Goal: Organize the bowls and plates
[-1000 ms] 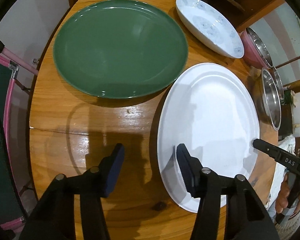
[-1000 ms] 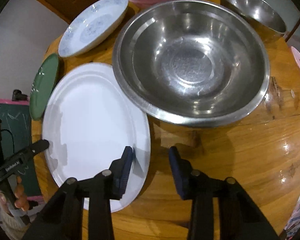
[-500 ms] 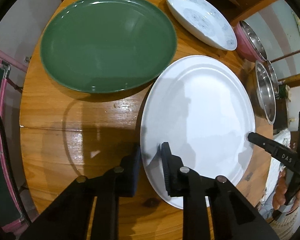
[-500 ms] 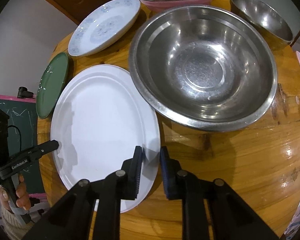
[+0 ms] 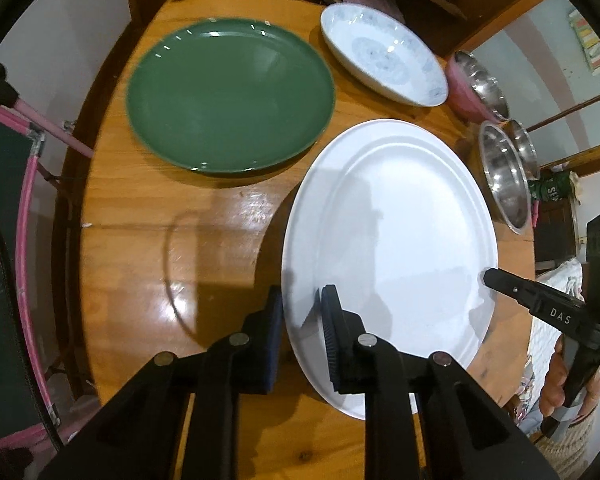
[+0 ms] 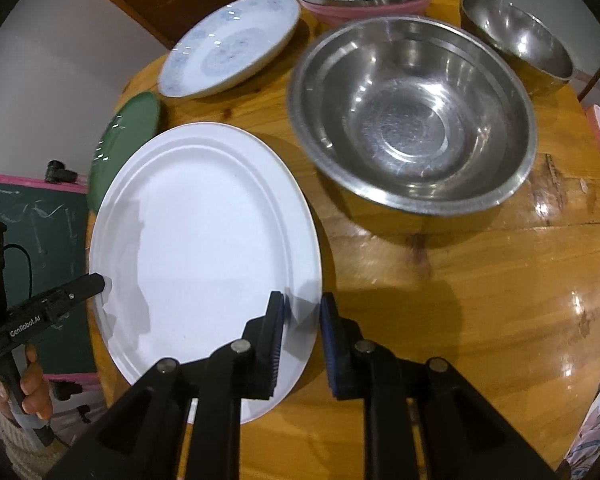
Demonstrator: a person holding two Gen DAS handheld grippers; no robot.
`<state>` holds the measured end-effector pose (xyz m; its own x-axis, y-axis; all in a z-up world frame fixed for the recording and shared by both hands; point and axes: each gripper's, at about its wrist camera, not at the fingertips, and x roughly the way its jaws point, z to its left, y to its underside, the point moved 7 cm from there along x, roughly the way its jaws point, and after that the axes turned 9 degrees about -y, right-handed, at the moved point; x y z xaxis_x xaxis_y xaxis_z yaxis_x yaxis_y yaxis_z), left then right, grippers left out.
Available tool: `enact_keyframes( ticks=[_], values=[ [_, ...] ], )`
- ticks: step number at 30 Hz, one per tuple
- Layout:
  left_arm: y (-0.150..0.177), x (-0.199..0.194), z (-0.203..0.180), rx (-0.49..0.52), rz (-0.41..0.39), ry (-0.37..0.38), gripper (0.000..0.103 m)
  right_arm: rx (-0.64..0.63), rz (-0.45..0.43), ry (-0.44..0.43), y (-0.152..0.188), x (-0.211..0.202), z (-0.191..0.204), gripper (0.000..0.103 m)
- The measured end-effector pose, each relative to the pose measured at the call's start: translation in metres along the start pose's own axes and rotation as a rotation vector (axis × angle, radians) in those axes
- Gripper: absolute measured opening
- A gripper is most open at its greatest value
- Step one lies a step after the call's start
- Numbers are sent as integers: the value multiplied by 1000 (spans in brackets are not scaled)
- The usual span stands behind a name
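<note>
Now both grippers, left (image 5: 302, 308) and right (image 6: 302, 312), clamp opposite rims of white oval plate (image 6: 196, 240), long axis running away from them.

We see the large plate (image 5: 392, 240) on the table (image 5: 140, 240), another plate (image 5: 230, 94) behind it (a bowl (image 6: 412, 120) to its right).

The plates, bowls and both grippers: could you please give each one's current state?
White plate: gripped on both rims.
Left gripper: shut on its rim.
Right gripper: shut on opposite rim.
Green plate: flat, empty.
Patterned dish: empty.
Large steel bowl: upright, empty.
</note>
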<state>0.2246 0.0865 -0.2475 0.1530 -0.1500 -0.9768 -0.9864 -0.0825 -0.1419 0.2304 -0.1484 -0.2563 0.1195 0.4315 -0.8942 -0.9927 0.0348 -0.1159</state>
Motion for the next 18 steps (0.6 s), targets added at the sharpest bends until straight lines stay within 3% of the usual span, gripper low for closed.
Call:
enact_keyframes(
  ticks=[9,14,18],
  values=[
    [63,-74,23,-36,-111,-23,17,-130,-30,-28,44,-37,51,18],
    [102,-79,34,-42,-127,-55,17,-186,-20,-17,76,-35,64,18],
    [128,-61,44,-57,-88,-47,17,-208,15,2,107,-21,62,18]
  ],
)
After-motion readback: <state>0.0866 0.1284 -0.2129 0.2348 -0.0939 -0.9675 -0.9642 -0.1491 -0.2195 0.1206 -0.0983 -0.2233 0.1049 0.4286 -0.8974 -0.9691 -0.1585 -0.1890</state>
